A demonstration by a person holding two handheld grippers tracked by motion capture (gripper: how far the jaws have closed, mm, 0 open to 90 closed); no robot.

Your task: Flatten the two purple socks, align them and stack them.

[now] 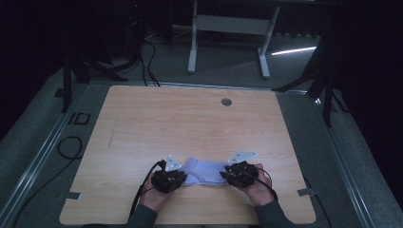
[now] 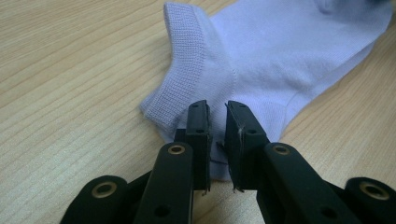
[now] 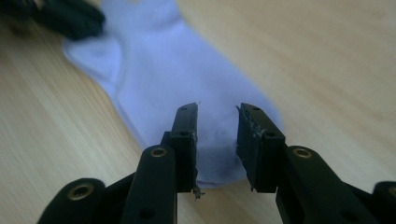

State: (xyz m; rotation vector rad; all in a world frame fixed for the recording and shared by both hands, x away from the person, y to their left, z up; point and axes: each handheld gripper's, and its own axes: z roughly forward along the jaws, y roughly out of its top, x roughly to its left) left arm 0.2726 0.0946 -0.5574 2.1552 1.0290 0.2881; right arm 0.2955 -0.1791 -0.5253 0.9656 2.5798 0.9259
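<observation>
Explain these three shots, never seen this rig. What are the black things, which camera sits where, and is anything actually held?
There is no robot arm here: a person holds a pair of hand-operated tongs in each hand. The high view looks down on a wooden table from the person's side. It shows the left tongs and the right tongs at either end of a pale lilac sock. The other two pictures come from cameras riding on the tongs, looking along their black jaws. The left one shows the ribbed cuff end, with a narrow gap between the jaws. The right one shows the toe end, with a wider gap. The sock lies flat between both pairs of jaws; neither pinches it, so nothing is held.
</observation>
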